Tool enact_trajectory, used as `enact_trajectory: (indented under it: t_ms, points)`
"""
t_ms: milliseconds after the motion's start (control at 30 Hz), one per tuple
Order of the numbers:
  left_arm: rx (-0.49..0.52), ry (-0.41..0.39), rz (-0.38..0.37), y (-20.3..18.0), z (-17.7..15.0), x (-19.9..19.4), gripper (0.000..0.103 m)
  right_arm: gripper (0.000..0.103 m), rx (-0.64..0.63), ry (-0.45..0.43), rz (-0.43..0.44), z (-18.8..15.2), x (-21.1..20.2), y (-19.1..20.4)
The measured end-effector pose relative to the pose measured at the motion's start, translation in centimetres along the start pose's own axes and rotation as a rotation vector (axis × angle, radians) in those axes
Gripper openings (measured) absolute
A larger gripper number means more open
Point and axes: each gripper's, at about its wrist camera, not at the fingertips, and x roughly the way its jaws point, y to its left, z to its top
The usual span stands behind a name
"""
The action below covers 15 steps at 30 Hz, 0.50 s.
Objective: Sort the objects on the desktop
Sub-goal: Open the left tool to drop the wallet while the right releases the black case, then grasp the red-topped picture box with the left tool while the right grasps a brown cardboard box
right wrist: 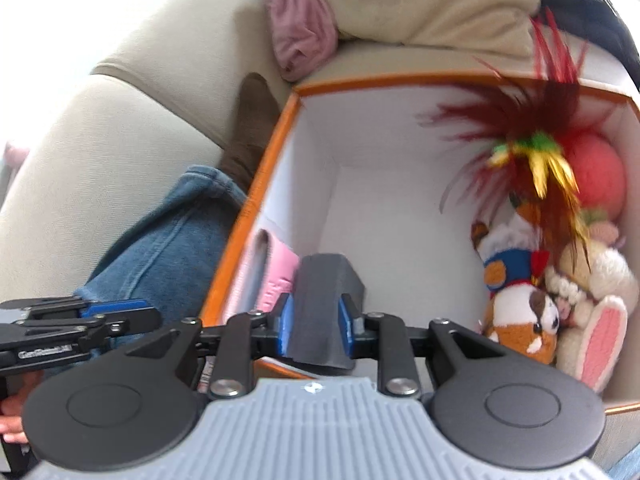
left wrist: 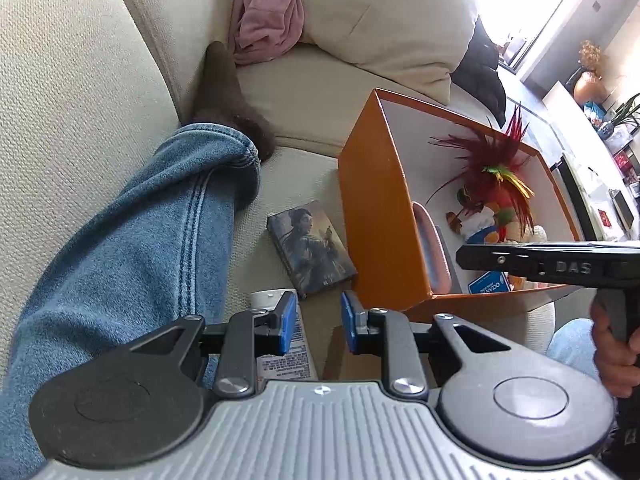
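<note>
Left gripper [left wrist: 316,322]: jaws parted, nothing between the blue pads; hovered over the sofa seat beside the box.
Right gripper [right wrist: 313,322]: clamped on a dark grey block [right wrist: 322,292], blue pads pressed on both its sides; held over the near end of the box.
Orange box [left wrist: 378,216]: stood open on the sofa cushion [left wrist: 304,92], white inside, orange outside.
Box contents: feather toy [right wrist: 532,120] with red plumes, pink ball [right wrist: 596,176] in the far right corner, plush animals [right wrist: 520,304] piled along the right wall, a pink item [right wrist: 276,280] against the left wall.
Card box [left wrist: 312,246]: printed with a figure, lay flat on the cushion just left of the orange box, outside it.
White tube [left wrist: 280,344]: lay on the cushion under the left pad, partly hidden.
Person: leg in blue jeans [left wrist: 132,256] and brown sock [left wrist: 228,104] stretched along the sofa, left of the box.
Background: pink cloth [left wrist: 268,16] bunched by a cream pillow [left wrist: 384,20].
</note>
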Motion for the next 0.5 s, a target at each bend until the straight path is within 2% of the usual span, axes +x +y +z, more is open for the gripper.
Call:
enact_trajectory:
  t_ms: [100, 200, 333, 500]
  points:
    - [-0.009, 0.002, -0.017, 0.2, 0.8, 0.6, 0.035, 0.028, -0.088, -0.022, 0.003, 0.4, -0.8, 1.9]
    - [-0.01, 0.027, -0.028, 0.6, 2.1, 2.5, 0.055, 0.028, -0.164, -0.026, -0.007, 1.4, -0.4, 3.8]
    - [-0.035, 0.087, 0.019, 1.4, 3.8, 5.9, 0.055, 0.025, -0.305, -0.034, -0.074, 2.8, 0.6, 6.2]
    - [-0.118, 0.117, 0.014, 2.6, 4.9, 9.6, 0.055, 0.025, -0.402, -0.021, -0.125, 4.4, 2.2, 7.5]
